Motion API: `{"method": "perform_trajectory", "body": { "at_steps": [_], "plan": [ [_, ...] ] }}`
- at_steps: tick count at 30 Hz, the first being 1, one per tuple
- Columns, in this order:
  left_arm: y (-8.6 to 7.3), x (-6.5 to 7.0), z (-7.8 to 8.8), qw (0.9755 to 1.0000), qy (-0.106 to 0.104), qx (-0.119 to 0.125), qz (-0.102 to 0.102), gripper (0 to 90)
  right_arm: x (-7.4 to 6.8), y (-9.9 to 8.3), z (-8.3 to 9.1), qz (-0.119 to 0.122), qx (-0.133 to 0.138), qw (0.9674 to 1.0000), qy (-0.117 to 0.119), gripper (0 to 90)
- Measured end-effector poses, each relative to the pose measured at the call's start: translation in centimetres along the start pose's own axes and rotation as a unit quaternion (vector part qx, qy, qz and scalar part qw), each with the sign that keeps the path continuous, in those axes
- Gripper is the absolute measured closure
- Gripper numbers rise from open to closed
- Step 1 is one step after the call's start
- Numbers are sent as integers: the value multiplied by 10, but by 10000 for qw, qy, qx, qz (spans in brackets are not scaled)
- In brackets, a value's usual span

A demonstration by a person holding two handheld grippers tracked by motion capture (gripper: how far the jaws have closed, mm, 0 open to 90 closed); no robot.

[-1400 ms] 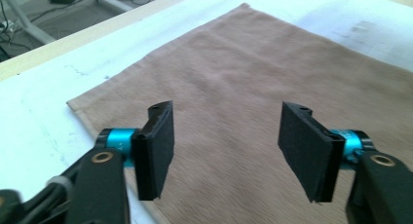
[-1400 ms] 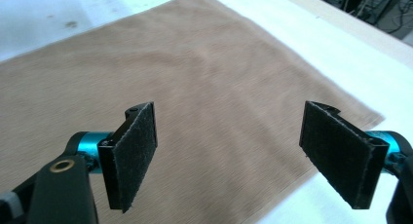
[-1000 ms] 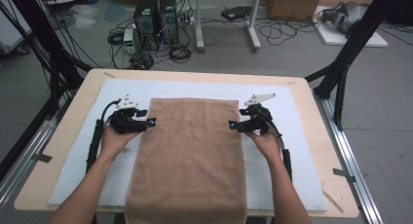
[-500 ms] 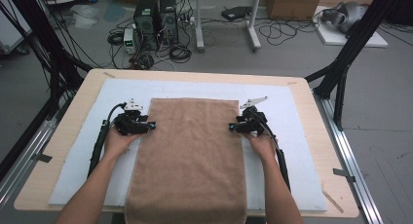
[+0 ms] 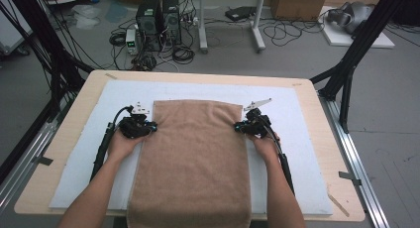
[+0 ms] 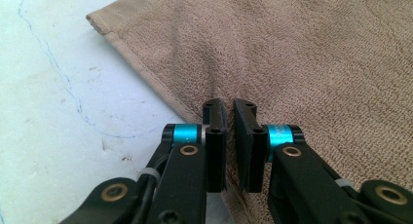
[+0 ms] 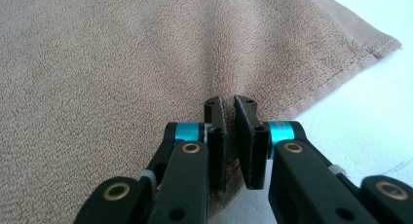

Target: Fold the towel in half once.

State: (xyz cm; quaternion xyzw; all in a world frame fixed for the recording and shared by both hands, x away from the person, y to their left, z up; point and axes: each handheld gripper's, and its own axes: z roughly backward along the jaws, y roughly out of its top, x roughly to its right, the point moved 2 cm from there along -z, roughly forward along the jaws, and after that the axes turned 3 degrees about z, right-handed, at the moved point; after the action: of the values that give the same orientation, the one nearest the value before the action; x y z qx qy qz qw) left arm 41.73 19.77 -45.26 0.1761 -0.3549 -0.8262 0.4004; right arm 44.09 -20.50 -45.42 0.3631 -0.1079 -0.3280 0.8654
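A brown towel (image 5: 193,153) lies flat on the white mat (image 5: 297,114), its near end hanging over the table's front edge. My left gripper (image 5: 151,128) is at the towel's left edge, close to the far-left corner. Its jaws have just been closing and now pinch a raised fold of towel (image 6: 316,63) between the pads (image 6: 216,121). My right gripper (image 5: 238,128) is at the right edge near the far-right corner. It has closed the same way, with a ridge of the towel (image 7: 97,63) caught between its pads (image 7: 216,117).
The mat (image 6: 48,87) covers most of a wooden table (image 5: 64,153). Black frame poles (image 5: 356,54) stand at the table's far corners. Computers (image 5: 158,20) and cables lie on the floor beyond it. A person's forearms come in from the bottom.
Both grippers' jaws have closed onto the towel's side edges, bunching the cloth slightly. The hands have stayed nearly where they were, the right one sinking a little.
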Motion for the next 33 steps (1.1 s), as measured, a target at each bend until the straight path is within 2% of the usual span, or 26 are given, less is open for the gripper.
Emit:
{"method": "perform_trajectory", "body": {
  "at_steps": [2, 4, 6, 8, 11, 15, 17, 20, 23, 25, 27, 28, 29, 32, 33],
  "plan": [
    [1, 0, 2, 10000, -12, 39, 67, 847, -2, 2, 3, 50, -24, 10000, -6, 840],
    [2, 0, 5, 9998, -55, 141, 150, 851, -3, 4, 8, 85, 64, 9999, 6, 840],
    [4, 0, 11, 9994, -115, 267, 166, 852, -4, 7, 16, 143, 147, 9998, -3, 840],
    [7, 1, 19, 9989, -173, 413, 151, 853, -7, 10, 24, 236, 97, 9997, -4, 841],
    [9, 5, 35, 9979, -240, 602, 89, 853, -12, 16, 39, 257, 192, 9993, 189, 840],
    [9, 12, 61, 9953, -318, 913, -9, 854, -27, 20, 63, 394, 437, 9975, 385, 840],
    [5, 17, 75, 9942, -364, 1011, -78, 854, -37, 19, 75, 509, 473, 9965, 464, 840],
    [-7, 29, 89, 9936, -422, 1013, -262, 853, -55, 11, 91, 703, 572, 9941, 597, 839],
    [-25, 41, 98, 9932, -479, 995, -370, 851, -75, -4, 98, 768, 574, 9924, 772, 837],
    [-40, 48, 101, 9939, -494, 901, -404, 849, -86, -15, 99, 863, 458, 9916, 846, 835],
    [-56, 55, 103, 9940, -623, 812, -397, 846, -96, -28, 97, 853, 390, 9912, 933, 835],
    [-64, 58, 104, 9934, -653, 839, -440, 843, -99, -35, 96, 893, 331, 9911, 927, 833],
    [-71, 62, 105, 9928, -724, 868, -389, 843, -102, -41, 95, 851, 299, 9912, 964, 833],
    [-87, 68, 105, 9920, -910, 785, -373, 829, -109, -58, 89, 821, 152, 9907, 1074, 822],
    [-90, 69, 107, 9919, -950, 762, -370, 799, -110, -62, 88, 787, 92, 9908, 1093, 803]
  ]
}}
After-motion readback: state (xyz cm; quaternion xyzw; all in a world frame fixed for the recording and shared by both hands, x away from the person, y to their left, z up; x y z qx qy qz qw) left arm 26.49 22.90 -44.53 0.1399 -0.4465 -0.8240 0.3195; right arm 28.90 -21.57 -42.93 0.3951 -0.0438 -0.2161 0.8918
